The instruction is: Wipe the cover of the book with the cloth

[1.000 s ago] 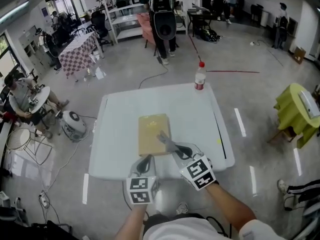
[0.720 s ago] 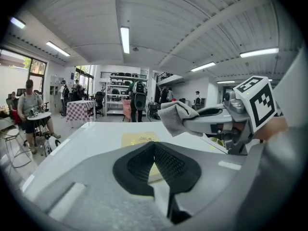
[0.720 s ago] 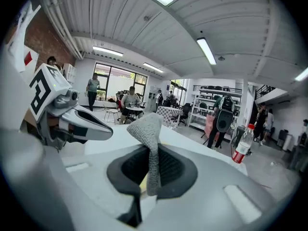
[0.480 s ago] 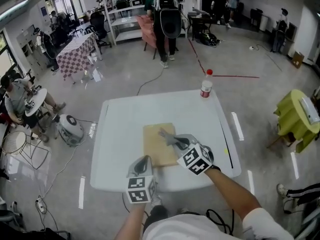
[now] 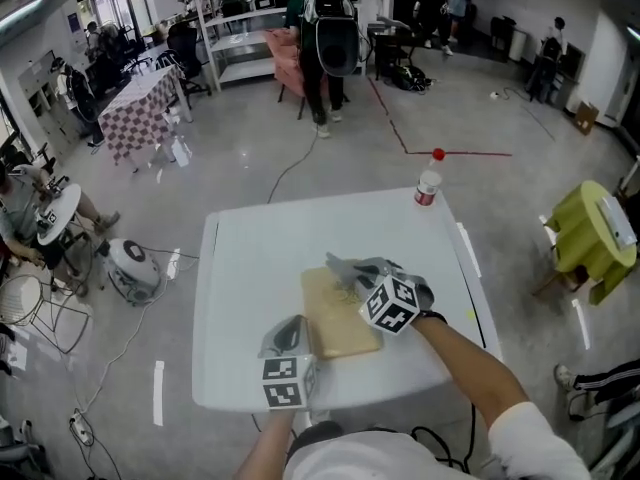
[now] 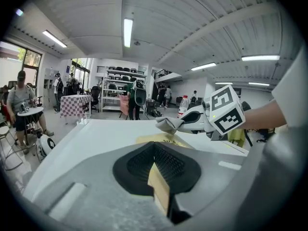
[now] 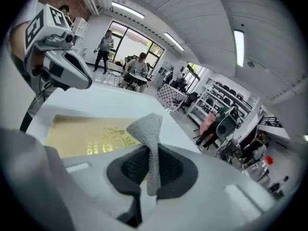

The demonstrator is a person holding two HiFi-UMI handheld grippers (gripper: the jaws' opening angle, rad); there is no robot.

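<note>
- A big open workshop, with shelving and people at the far side. In the middle stands a white tabletop [image 5: 250, 258] with a tan book [image 5: 340, 328] lying flat on it and a bottle [image 5: 428, 181] near the far right corner.
- The left tool [image 5: 290, 336] is closed on the book's near left edge, seemingly steadying it.
- The right tool [image 5: 355, 273] has its jaws pinched on a grey cloth [image 7: 148, 129], which pokes out over the book's far end.
- My guess is that wiping is under way at the far part of the cover. I can't say how much is done, since the cover shows no dirt or streaks.
- Whether the cloth actually touches the cover is hard to tell, because the right tool hides that spot from above. The gilt print is too blurred to read.
</note>
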